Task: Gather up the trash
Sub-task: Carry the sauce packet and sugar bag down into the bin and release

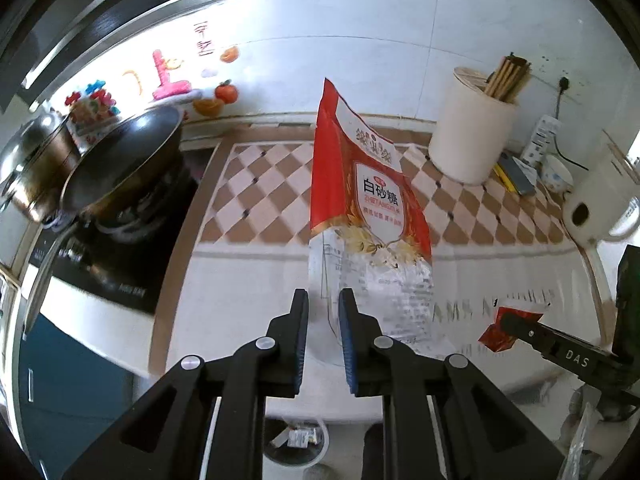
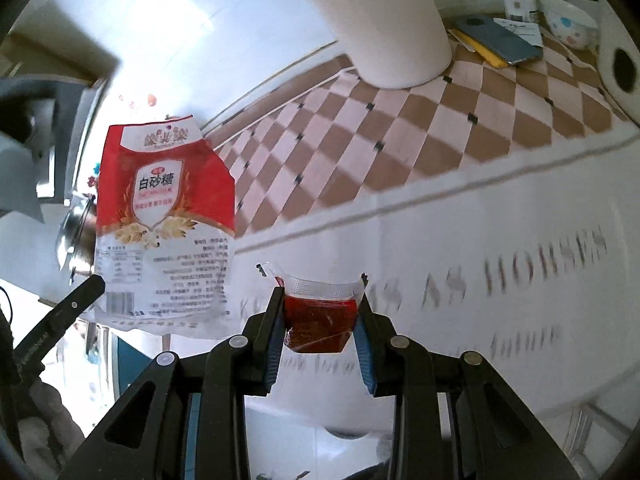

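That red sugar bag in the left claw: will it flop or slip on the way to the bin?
The sugar bag looks empty and light, standing up from the left claw. Its thin, glossy film could probably fold over or slide.

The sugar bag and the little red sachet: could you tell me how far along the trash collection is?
Done: both pieces are lifted off the counter. In hand: the left gripper pinches the sugar bag at its clear lower edge, and the right gripper is clamped on the red sachet. Left: dropping both in a bin; a white bucket with scraps shows below.
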`<state>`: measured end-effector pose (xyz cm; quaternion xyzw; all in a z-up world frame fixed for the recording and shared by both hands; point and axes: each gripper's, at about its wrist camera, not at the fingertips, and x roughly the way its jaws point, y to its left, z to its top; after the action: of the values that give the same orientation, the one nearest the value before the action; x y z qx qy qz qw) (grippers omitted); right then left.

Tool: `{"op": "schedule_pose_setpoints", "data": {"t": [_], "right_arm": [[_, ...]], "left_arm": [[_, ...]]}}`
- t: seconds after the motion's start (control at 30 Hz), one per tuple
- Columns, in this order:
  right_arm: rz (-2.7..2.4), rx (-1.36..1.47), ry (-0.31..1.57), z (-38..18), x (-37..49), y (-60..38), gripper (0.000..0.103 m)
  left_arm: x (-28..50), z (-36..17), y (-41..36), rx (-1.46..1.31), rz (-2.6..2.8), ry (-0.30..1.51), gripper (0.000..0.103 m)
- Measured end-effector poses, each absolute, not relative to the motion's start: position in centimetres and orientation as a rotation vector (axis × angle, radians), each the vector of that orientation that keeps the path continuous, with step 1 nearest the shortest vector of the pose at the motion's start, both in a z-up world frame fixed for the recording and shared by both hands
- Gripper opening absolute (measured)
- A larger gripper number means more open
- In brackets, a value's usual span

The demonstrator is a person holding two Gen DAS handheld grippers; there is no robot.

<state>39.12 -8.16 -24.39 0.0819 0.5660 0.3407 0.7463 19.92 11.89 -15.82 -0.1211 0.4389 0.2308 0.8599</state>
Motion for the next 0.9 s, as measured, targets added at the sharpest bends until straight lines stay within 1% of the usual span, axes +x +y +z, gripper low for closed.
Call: {"op": "schedule_pose_setpoints", "data": {"t": [0.23,0.47,0.63,0.77,0.87,0.9], "right_arm": [[0.737,0.159,1.237,-23.5,27.3,-8.4,0.033],[0.778,0.09,1.334,-26.6,17.5,-6.7,0.033],[0.819,-0.008,1.441,-31.0,12.6,-5.3,0.033],[0.826,-0.073,1.511,-35.8,10.6,-4.6,0.033],[0.822,-0.113,1.558,-40.3,9.7,-4.4,0.033],[0.816,-0.124,1.566,-41.4,9.7,-4.3,0.033]], "left_arm": [[8.5,-17.2,12.3,-0.288,0.465,0.937,0.012],[-2.3,-21.9,13.5,-0.392,0.531,1.046,0.012],[-7.8,-28.1,14.0,-0.5,0.607,1.176,0.012],[-9.3,-34.6,13.7,-0.568,0.619,1.292,0.012],[-8.6,-41.1,13.5,-0.603,0.613,1.383,0.012],[-8.2,-44.1,13.6,-0.625,0.611,1.417,0.012]]}}
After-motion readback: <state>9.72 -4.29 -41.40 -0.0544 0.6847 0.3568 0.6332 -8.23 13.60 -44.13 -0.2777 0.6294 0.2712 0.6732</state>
